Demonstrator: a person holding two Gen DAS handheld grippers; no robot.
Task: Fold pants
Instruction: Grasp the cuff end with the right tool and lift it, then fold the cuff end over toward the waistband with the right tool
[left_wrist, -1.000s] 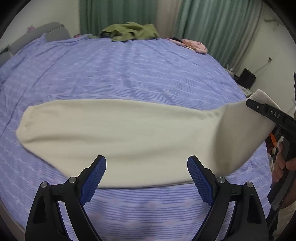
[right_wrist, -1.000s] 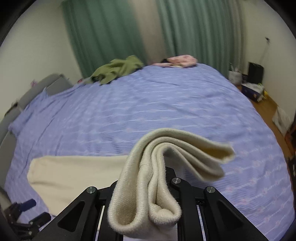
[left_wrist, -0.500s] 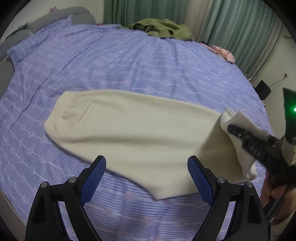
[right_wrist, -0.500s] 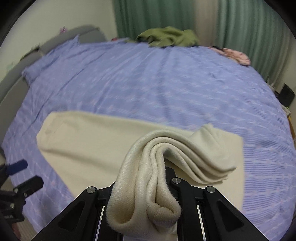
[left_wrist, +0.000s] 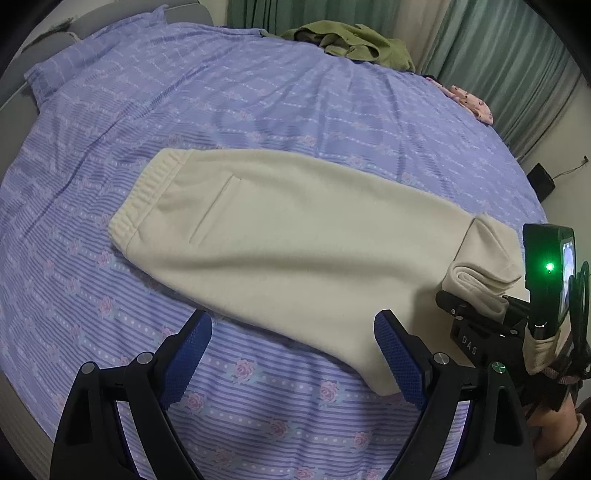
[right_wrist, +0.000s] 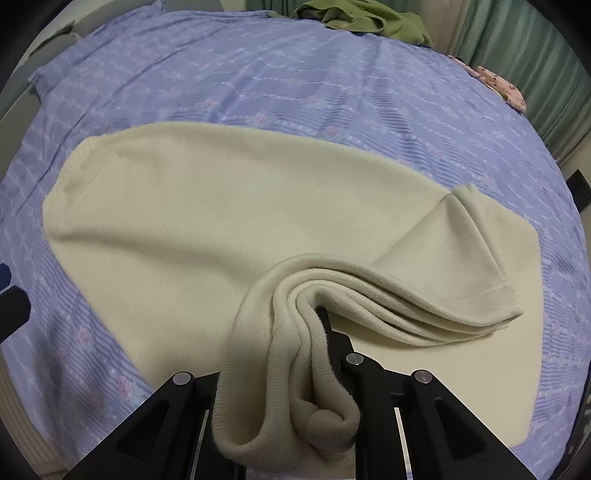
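Cream pants (left_wrist: 295, 240) lie folded lengthwise on the purple bedspread (left_wrist: 258, 92), waistband at the left, leg ends at the right. My right gripper (right_wrist: 295, 369) is shut on the bunched leg cuffs (right_wrist: 288, 332) and holds them above the lower legs, folded back toward the waistband. It also shows in the left wrist view (left_wrist: 476, 314) at the right edge. My left gripper (left_wrist: 293, 354) is open and empty, just above the bed near the front edge of the pants.
A green garment (left_wrist: 351, 40) and a pink garment (left_wrist: 472, 103) lie at the far side of the bed. Green curtains (left_wrist: 498, 55) hang behind. A grey headboard (left_wrist: 14, 92) is at the left. A dark box (left_wrist: 541, 181) stands on the floor at the right.
The right gripper carried the leg cuffs leftward over the pants, starting a fold toward the waistband. Both cameras have moved closer and lower over the bed. The left gripper stayed open.
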